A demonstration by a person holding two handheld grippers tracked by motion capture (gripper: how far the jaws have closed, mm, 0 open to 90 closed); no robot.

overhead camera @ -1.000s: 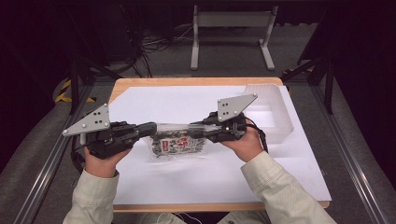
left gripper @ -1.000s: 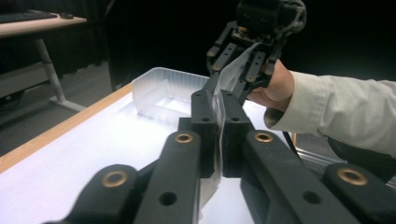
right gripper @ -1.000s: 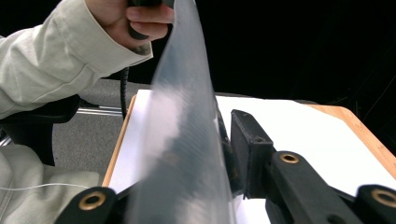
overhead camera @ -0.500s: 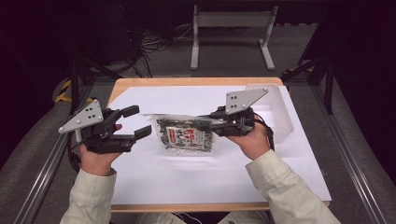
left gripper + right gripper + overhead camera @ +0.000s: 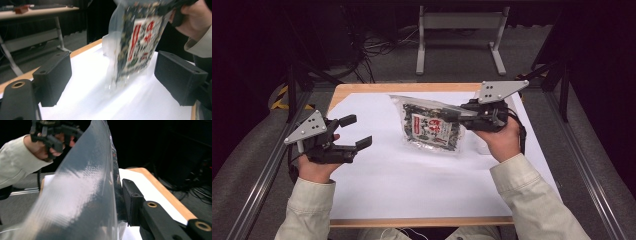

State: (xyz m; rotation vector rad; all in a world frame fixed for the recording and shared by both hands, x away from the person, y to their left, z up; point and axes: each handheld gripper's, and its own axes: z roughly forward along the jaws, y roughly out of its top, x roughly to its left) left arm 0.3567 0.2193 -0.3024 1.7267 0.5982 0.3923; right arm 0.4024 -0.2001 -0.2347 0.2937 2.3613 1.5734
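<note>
Over table's far right | right gripper (image 5: 451, 116) pinching edge of clear snack bag with red-white label (image 5: 428, 128), bag lifted and tilted above white sheet (image 5: 412, 180) | left gripper (image 5: 356, 132) near left, jaws spread, empty, well apart from bag
</note>
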